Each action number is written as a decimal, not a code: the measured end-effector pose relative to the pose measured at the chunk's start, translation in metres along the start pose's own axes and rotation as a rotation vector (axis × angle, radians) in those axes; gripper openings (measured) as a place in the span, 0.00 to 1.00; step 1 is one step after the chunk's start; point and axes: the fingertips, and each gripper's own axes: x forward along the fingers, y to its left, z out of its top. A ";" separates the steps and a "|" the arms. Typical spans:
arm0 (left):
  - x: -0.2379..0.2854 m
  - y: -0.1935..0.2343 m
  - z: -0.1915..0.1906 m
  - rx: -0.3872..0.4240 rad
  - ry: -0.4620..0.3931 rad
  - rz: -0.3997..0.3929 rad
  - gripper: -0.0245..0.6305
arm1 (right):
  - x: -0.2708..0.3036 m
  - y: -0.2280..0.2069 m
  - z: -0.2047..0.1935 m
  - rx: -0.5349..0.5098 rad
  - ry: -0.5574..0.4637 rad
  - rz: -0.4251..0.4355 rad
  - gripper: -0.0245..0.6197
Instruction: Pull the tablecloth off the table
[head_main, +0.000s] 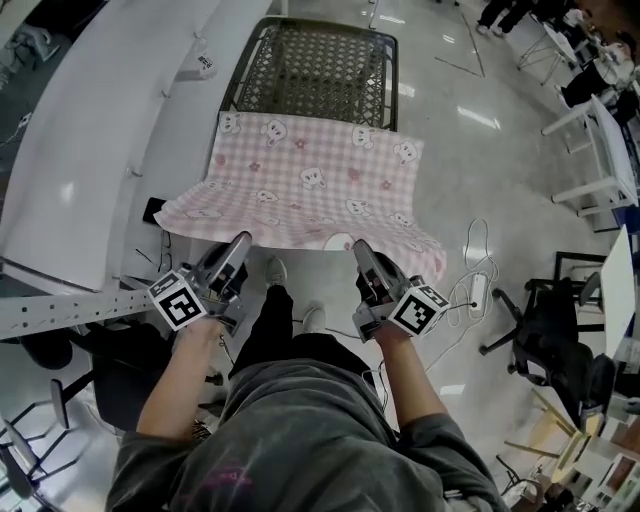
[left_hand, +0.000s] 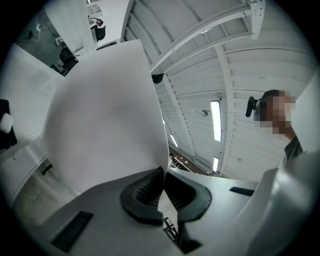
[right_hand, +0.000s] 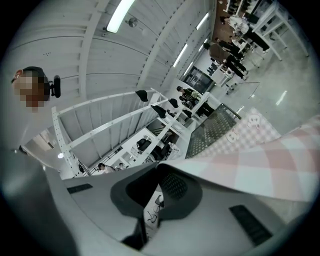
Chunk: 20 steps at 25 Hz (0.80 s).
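Mesh surface (head_main: 310, 60) lies ahead of both tongs, its far half bare. The pink checked tablecloth (head_main: 320, 180), printed with rabbits, covers the near half and sags off the near edge toward me. I have the left tongs (head_main: 238, 245) clamped on that near hem. In the left gripper view, the cloth's pale underside (left_hand: 105, 125) rises from between the closed pads (left_hand: 145, 192). The right tongs (head_main: 362, 252) grip the same hem just beside the left pair, with pink check (right_hand: 260, 170) running off to their right.
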 end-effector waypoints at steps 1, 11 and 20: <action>0.001 -0.002 0.002 0.005 -0.001 -0.004 0.04 | 0.000 0.002 0.002 -0.004 -0.002 0.004 0.05; -0.003 -0.019 0.000 -0.043 -0.044 -0.032 0.04 | -0.012 0.010 0.003 0.017 0.016 0.024 0.05; -0.024 -0.052 0.012 -0.021 -0.102 -0.042 0.04 | -0.025 0.050 0.011 0.047 0.006 0.063 0.05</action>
